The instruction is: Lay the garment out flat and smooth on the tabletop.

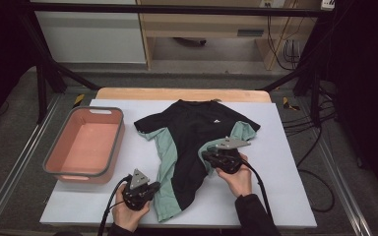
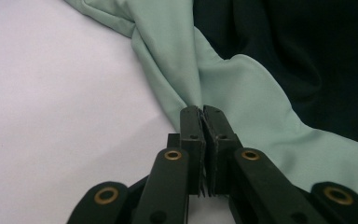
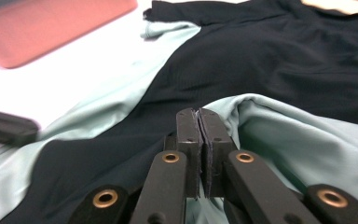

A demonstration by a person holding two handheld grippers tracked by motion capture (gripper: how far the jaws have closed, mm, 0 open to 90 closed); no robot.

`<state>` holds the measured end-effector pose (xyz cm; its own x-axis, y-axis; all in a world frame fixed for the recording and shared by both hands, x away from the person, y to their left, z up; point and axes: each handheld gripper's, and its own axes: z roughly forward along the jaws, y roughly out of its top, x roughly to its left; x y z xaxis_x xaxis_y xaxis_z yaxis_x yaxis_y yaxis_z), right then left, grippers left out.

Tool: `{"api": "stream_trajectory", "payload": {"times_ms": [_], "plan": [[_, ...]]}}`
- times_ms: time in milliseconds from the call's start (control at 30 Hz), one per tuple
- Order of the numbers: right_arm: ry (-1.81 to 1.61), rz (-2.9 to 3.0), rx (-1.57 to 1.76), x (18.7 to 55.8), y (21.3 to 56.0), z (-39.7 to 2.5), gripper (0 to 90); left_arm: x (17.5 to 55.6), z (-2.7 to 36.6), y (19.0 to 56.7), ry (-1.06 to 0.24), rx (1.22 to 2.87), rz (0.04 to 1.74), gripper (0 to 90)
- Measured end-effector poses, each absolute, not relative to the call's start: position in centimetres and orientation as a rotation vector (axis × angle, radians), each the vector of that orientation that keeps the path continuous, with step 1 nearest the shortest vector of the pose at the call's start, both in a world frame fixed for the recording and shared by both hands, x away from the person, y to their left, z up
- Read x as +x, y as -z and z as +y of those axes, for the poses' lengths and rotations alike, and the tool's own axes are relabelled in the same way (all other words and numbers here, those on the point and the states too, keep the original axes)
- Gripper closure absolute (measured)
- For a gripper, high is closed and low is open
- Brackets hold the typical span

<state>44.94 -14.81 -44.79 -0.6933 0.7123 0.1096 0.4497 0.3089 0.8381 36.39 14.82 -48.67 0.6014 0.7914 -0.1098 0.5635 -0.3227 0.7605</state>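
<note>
Now both claws clench the shirt (image 1: 189, 132): left claw (image 2: 202, 112) on its 7 o'clock hem, right claw (image 3: 198, 114) on the side. Lift evenly, keeping the cloth taut.

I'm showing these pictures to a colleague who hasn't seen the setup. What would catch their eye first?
Most likely the black and mint-green T-shirt, lying rumpled in the middle of the white table. Next, the two grippers at its near edges: the left gripper is shut on a bunched fold of green fabric, and the right gripper is shut at the shirt's green side panel. A pink tub sits at the table's left.
</note>
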Motion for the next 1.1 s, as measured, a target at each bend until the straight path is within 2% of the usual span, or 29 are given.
{"api": "stream_trajectory", "payload": {"times_ms": [100, 233, 367, 533, 667, 800, 867, 1000, 1100], "plan": [[-1.253, 2.324, 1.05, 46.0, 46.0, -13.3, 87.1, 36.4, 14.9, 48.7, -0.35, 2.017, 1.074, 86.3], [-1.18, 2.349, 1.062, 46.5, 47.1, -12.5, 80.4, 36.4, 14.8, 48.7, -0.363, 2.024, 1.07, 86.4], [-1.257, 2.327, 1.04, 45.5, 45.6, -13.5, 68.1, 36.3, 14.8, 48.7, -0.362, 2.023, 1.07, 86.4], [-1.35, 2.243, 1.037, 42.7, 43.4, -17.1, 64.8, 36.3, 14.8, 48.7, -0.369, 2.026, 1.069, 86.4], [-1.282, 2.277, 1.078, 41.4, 45.1, -18.8, 61.8, 36.3, 14.8, 48.7, -0.368, 2.024, 1.069, 86.4], [-1.258, 2.327, 1.141, 42.1, 47.1, -18.5, 60.4, 36.3, 14.8, 48.7, -0.366, 2.021, 1.068, 86.4], [-1.257, 2.322, 1.166, 42.5, 47.6, -17.8, 61.8, 36.3, 14.8, 48.7, -0.364, 2.021, 1.068, 86.4], [-1.199, 2.354, 1.161, 42.6, 47.8, -17.7, 84.5, 36.3, 14.8, 48.7, -0.366, 2.02, 1.067, 86.4], [-1.23, 2.34, 1.142, 41.5, 46.3, -18.8, 86.8, 36.4, 14.9, 48.8, -0.358, 2.016, 1.068, 86.4]]}}
